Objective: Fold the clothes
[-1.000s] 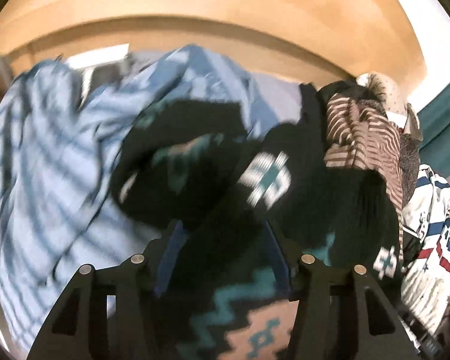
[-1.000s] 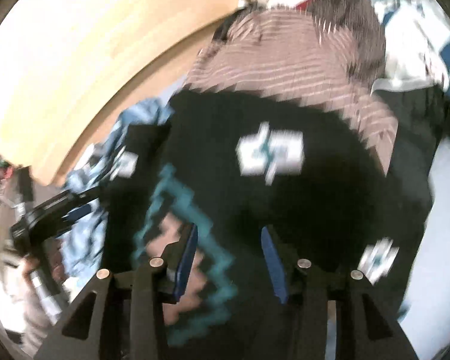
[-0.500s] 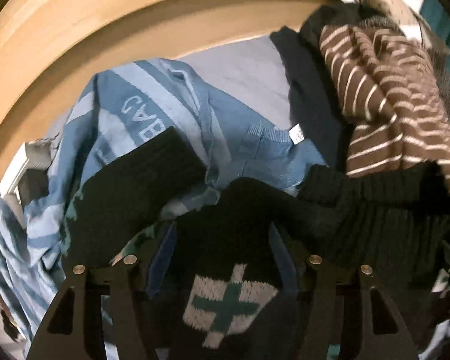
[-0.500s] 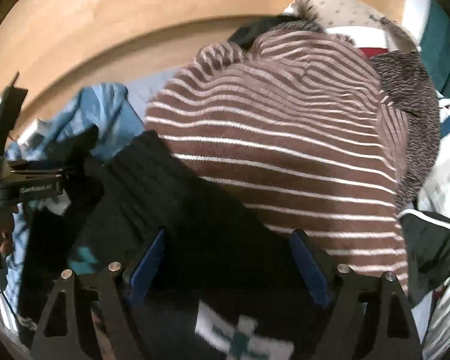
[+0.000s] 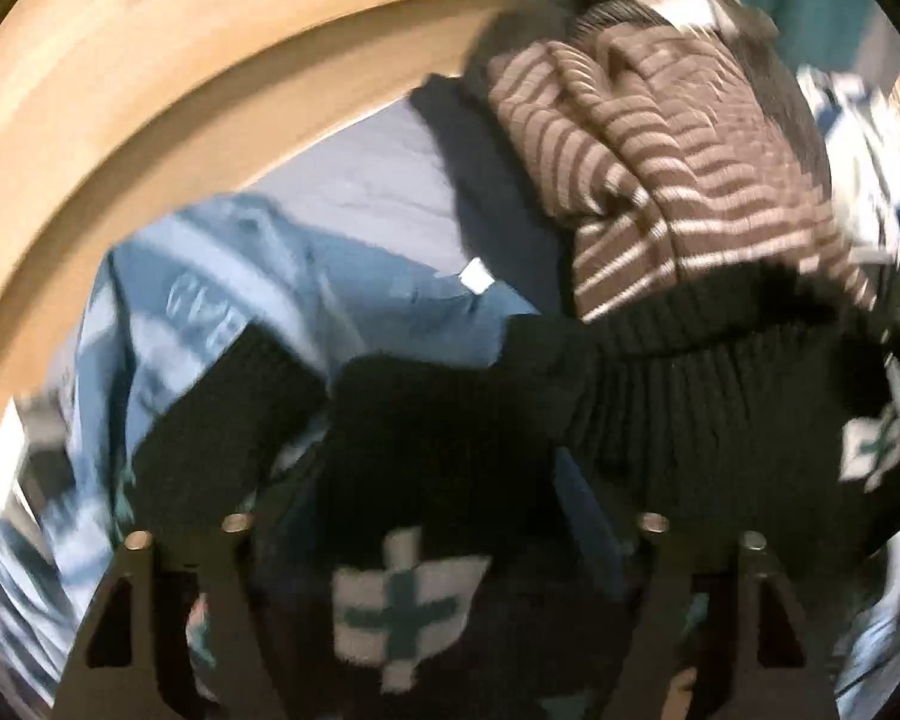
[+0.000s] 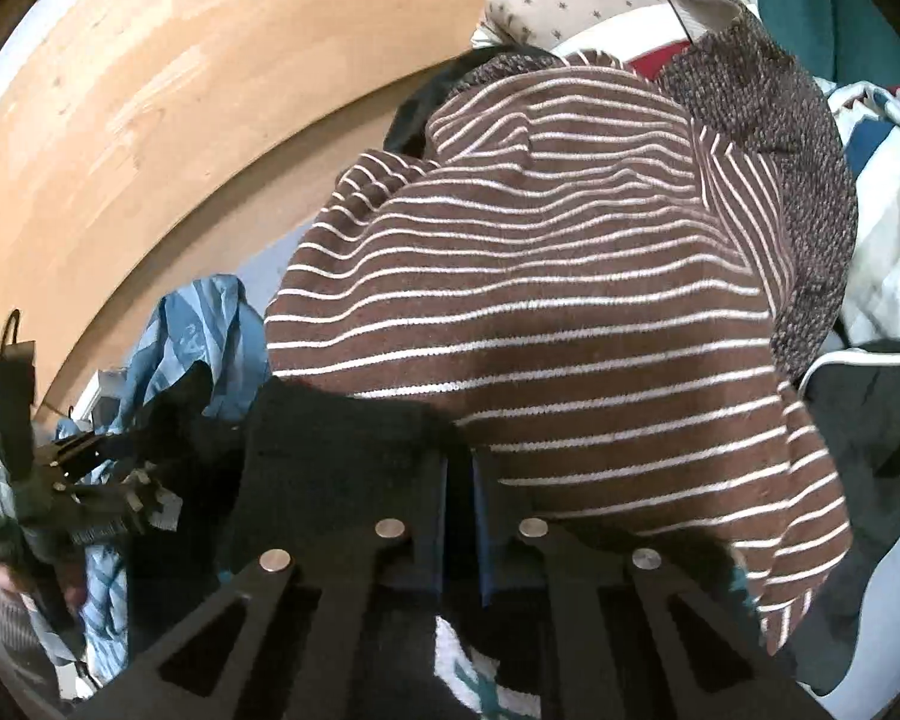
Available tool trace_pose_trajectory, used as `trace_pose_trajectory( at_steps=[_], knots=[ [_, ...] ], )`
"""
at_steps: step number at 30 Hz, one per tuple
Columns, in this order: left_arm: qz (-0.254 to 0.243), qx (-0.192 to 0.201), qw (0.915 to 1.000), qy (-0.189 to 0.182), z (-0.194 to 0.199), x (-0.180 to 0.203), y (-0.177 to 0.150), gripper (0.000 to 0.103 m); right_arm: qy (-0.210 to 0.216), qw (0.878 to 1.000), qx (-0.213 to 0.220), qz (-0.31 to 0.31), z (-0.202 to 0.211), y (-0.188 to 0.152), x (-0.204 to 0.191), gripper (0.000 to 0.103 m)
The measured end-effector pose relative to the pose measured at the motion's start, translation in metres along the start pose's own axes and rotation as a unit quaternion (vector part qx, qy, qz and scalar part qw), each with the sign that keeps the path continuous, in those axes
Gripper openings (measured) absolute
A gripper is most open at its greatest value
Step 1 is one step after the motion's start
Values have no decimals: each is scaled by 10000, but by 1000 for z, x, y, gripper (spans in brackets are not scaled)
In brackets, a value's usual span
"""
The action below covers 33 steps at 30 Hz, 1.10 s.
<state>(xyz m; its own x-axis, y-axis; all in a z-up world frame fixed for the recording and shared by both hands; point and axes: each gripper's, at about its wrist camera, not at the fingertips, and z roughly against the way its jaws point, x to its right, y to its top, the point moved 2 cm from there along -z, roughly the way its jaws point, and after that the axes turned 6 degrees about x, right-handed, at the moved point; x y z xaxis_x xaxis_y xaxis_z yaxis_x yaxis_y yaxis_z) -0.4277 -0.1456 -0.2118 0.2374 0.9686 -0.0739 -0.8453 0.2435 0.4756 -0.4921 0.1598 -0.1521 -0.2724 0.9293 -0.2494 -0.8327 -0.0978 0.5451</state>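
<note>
A black knit sweater [image 5: 450,432] with white and teal cross motifs lies bunched on a pile of clothes. My left gripper [image 5: 429,480] points down over it. Its jaws are opening, and a thick fold of the sweater sits between the wide-set blue pads [image 5: 579,498]. In the right wrist view the sweater's ribbed black edge [image 6: 330,450] meets a brown white-striped sweater [image 6: 540,300]. My right gripper [image 6: 461,468] is shut there, its pads pinched together on the black edge. The left gripper [image 6: 108,480] shows at the far left of that view.
A blue striped garment [image 5: 210,300] lies left of the black sweater on a pale sheet [image 5: 378,180]. A wooden board [image 5: 150,60] curves behind. A speckled brown knit [image 6: 780,120], a white garment with blue and red [image 6: 888,180] and a star-print cushion [image 6: 570,0] crowd the right.
The left gripper rolled and sank toward the black sweater while its jaws widened. The right gripper's jaws spread wide over the sweater's edge, then snapped shut on it.
</note>
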Motion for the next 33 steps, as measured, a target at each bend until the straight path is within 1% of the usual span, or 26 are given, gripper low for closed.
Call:
trace_pose_trajectory(
  at_steps=[1,2,3,4,5,6,7,8,9,11,12,13,16,17,19,20,21,22,24,25,27,28,29,31,32,33],
  knots=[
    [-77,-43,9999,73,-6,4,1,76,-40,9999,-9,159,0,-1,-4,9],
    [-154,-85,9997,146,-12,8,2,76,-74,9994,-28,344,0,-2,-9,15],
    [-198,-122,9993,291,-18,11,3,76,-90,9988,-67,487,0,-3,-13,27],
    [-217,-148,9984,501,-24,11,3,69,-103,9981,-120,588,0,-4,-17,40],
    [-155,-152,9979,615,-29,9,3,41,-162,9973,-159,693,0,-5,-20,63],
    [-60,-148,9976,680,-33,8,3,29,-302,9959,-196,831,-3,-6,-23,73],
    [193,-65,9974,686,-31,1,3,20,-482,9934,-244,1013,-7,-8,-25,73],
    [514,54,9964,666,-26,-9,4,18,-642,9901,-296,1209,-13,-11,-27,73],
    [834,172,9943,645,-21,-18,4,18,-667,9885,-284,1327,-17,-15,-29,60],
    [1425,467,9870,571,-6,-43,4,17,-504,9896,-121,1344,-17,-20,-34,25],
    [1758,617,9812,504,2,-59,3,17,-471,9909,-36,1264,-14,-20,-34,18],
    [1965,655,9773,447,3,-70,2,17,-467,9918,76,1186,-11,-19,-34,16],
    [2322,487,9714,82,-7,-88,0,17,-431,9961,188,746,-10,-11,-20,16],
    [2510,433,9670,-86,-15,-91,-3,17,-409,9972,204,597,-10,-9,-15,16],
    [2913,275,9551,-459,-32,-100,-11,27,-440,9978,242,441,-14,-9,-8,17],
    [3074,178,9493,-629,-39,-103,-16,29,-469,9978,262,388,-16,-9,-6,22],
    [3233,81,9429,-799,-47,-106,-21,29,-452,9982,267,287,-20,-7,-2,35],
    [3495,110,9312,-1034,-48,-113,-27,29,-319,9991,273,94,-21,-7,5,38],
    [4041,241,9021,-1494,-43,-129,-36,29,154,9981,354,-482,-14,-10,24,43],
    [4257,272,8890,-1663,-38,-136,-39,29,264,9961,415,-735,-6,-11,33,45],
    [4670,450,8648,-1790,-23,-150,-44,31,272,9920,577,-1087,13,-12,47,54],
    [4785,588,8592,-1713,-12,-154,-45,38,241,9897,698,-1230,24,-12,54,58],
    [4860,743,8563,-1583,-1,-157,-47,41,212,9866,879,-1355,38,-13,61,62],
    [4891,1339,8571,-901,34,-158,-49,42,328,9783,1218,-1644,65,-19,72,65],
    [4860,1690,8563,-457,55,-156,-51,46,394,9741,1341,-1776,77,-24,77,69],
    [4820,1959,8538,-170,74,-151,-53,50,443,9703,1444,-1887,89,-32,81,72]
  ],
)
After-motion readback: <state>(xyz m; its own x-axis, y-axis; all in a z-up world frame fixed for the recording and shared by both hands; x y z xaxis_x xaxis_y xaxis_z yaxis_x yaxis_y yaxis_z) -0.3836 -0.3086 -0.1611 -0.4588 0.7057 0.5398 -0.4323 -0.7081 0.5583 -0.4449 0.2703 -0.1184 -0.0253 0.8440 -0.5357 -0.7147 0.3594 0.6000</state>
